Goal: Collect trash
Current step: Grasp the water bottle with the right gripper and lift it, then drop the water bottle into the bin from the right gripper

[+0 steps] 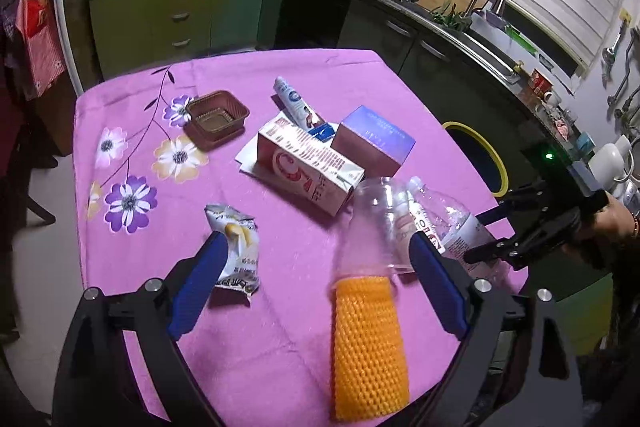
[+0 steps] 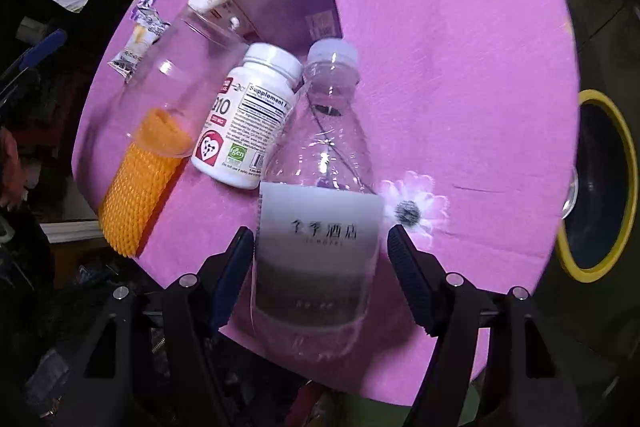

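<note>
A: Lying on its side near the table's edge, the clear plastic water bottle with the white label [image 2: 320, 227] is sitting between the right gripper [image 2: 320, 275]'s blue fingers [image 2: 408, 275]; they are standing spread, with pink cloth showing on both sides.

B: And the left gripper [image 1: 312, 283]?

A: Its fingers are spreading wide too, framing the clear plastic cup [image 1: 376, 227] with the orange foam net sleeve [image 1: 368, 347], pressing nothing. A crumpled snack wrapper [image 1: 236, 251] is half hiding behind the left finger.

B: What is hard to read?

A: The white supplement bottle [image 2: 248, 115] is mostly covered in the left view. A red-and-white carton [image 1: 308, 167], purple box [image 1: 372, 143] and brown tray [image 1: 216, 119] are lying further back on the pink flowered tablecloth [image 1: 280, 347]; the yellow-rimmed bin [image 2: 600, 187] is cut off.
</note>
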